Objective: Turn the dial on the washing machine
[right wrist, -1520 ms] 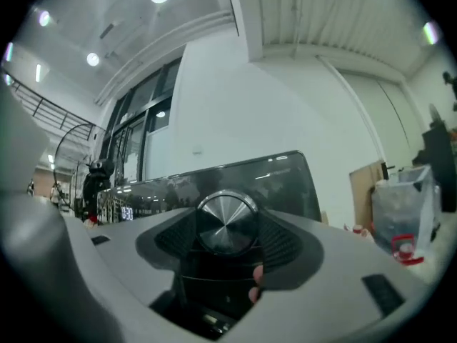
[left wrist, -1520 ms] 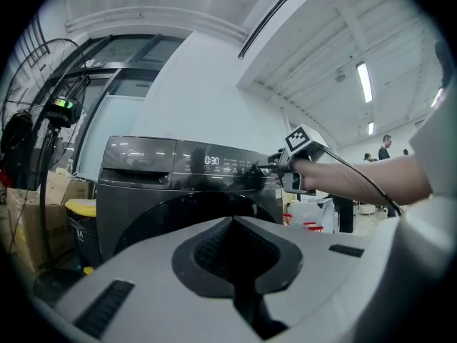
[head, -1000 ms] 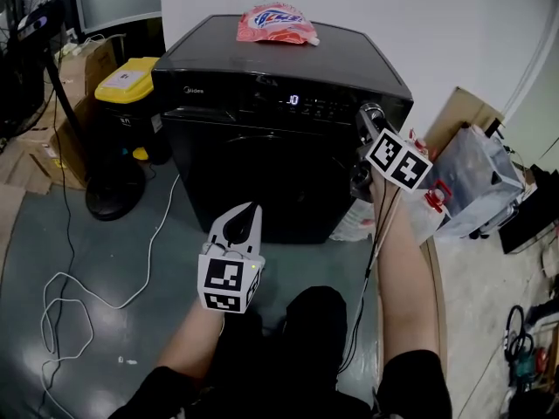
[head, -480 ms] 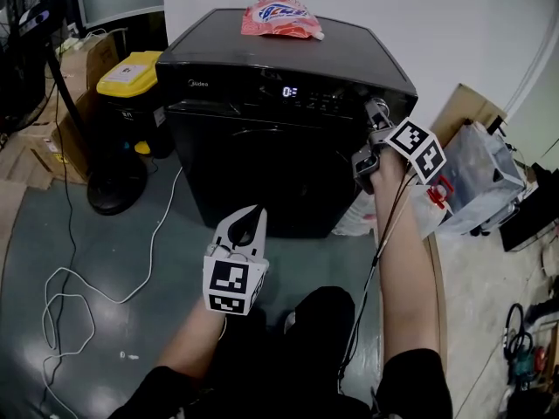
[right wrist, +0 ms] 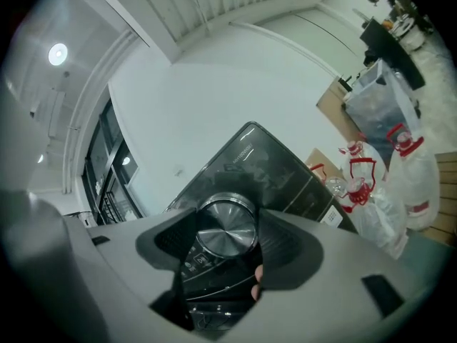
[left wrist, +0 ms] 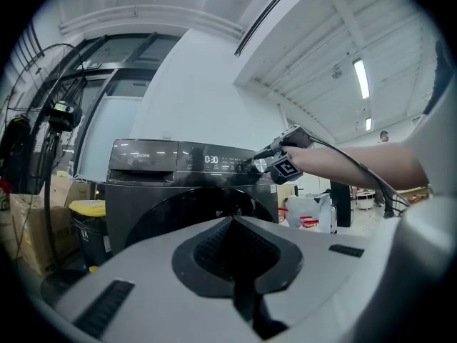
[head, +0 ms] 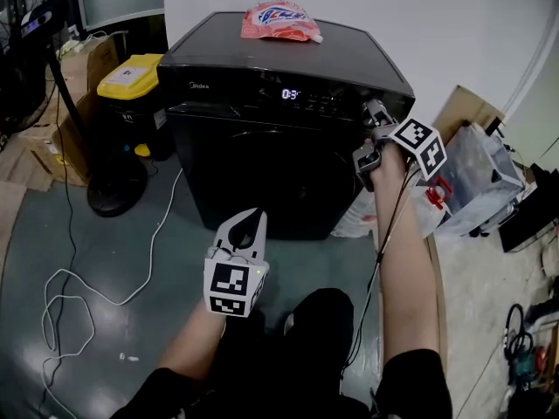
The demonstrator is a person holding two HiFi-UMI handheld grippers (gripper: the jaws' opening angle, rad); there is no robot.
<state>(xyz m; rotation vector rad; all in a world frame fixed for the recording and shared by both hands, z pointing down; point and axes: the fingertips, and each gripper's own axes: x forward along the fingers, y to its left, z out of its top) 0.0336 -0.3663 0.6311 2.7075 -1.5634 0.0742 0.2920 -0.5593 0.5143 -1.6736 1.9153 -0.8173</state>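
Washing machine: I saw the black front-loader (head: 288,155) standing against the white wall, straight ahead of the person's knees, with its round door facing me.

Dial: the metal knob (right wrist: 226,229) sat at the right end of the control panel, near the machine's top right corner.

Right gripper: it (right wrist: 226,238) was raised to the panel on an outstretched forearm. Its jaws were clamped on the dial, one dark pad pressed to each side of the knob. A fingertip showed just below the knob in the right gripper view.

Left gripper: it (head: 251,221) was held low in front of the door, well apart from the machine and pointing up at it. Its jaws were together, and I saw nothing between them.

Display: the lit digits (left wrist: 211,160) sat just left of the dial. From the left gripper view I read them as 0:30.

Pouch: a red and white bag (head: 281,20) lay flat on the machine's lid, towards the back.

Bin: a dark bin with a yellow lid (head: 131,77) stood just beside the machine's left side.

Floor: a white cable (head: 79,295) lay in loops on the grey floor to the left.

Right side: plastic bags (head: 472,186) were heaped beside the machine.
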